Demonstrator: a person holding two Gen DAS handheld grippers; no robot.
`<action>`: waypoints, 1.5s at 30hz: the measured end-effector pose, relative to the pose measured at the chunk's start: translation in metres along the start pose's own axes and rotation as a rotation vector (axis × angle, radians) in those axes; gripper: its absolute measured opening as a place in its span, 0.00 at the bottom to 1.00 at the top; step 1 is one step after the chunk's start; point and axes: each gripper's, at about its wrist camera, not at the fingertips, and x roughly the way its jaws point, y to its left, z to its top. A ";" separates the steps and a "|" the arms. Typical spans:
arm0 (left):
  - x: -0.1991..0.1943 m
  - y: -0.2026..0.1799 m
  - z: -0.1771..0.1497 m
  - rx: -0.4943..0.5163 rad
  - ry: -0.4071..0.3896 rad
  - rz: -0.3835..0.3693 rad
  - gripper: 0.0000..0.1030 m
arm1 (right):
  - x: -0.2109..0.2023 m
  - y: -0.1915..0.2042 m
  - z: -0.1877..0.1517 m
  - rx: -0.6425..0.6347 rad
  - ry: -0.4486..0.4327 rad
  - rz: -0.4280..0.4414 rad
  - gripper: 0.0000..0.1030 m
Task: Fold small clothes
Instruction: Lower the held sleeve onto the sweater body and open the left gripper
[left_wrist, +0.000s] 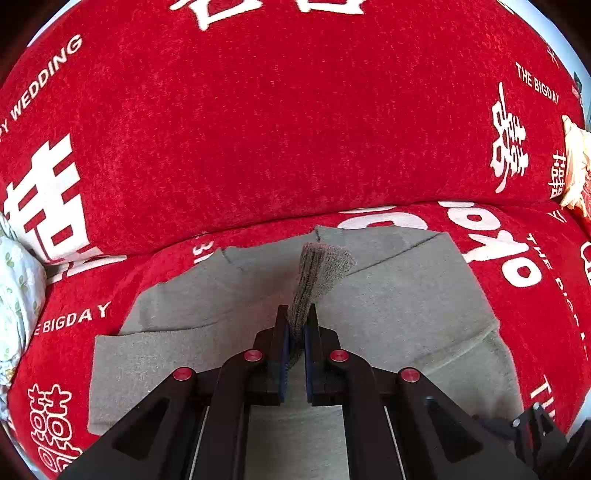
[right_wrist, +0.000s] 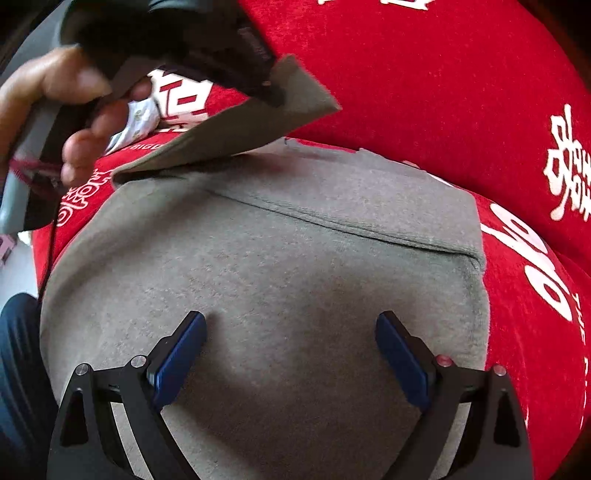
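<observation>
A home living room: a sofa draped in a red plush cover (left_wrist: 280, 122) printed with white wedding lettering, a pale floral-print cushion (left_wrist: 18, 295) tucked at its end.

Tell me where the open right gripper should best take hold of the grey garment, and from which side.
Probably the hemmed right edge of the grey garment, approached from the right, over the red sofa cover. There the fabric ends in a raised fold the open right gripper could close on; below it the cloth lies flat. The left gripper already pinches a lifted flap.
</observation>
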 end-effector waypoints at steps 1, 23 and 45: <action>0.000 -0.003 0.001 0.000 0.001 -0.003 0.07 | 0.000 0.002 0.000 -0.009 0.001 0.002 0.92; 0.033 -0.099 0.009 0.122 0.058 -0.109 0.07 | -0.017 -0.010 -0.009 -0.010 0.015 -0.039 0.92; 0.065 -0.156 -0.005 0.220 0.131 -0.166 0.07 | -0.027 -0.012 -0.017 -0.003 0.023 -0.055 0.93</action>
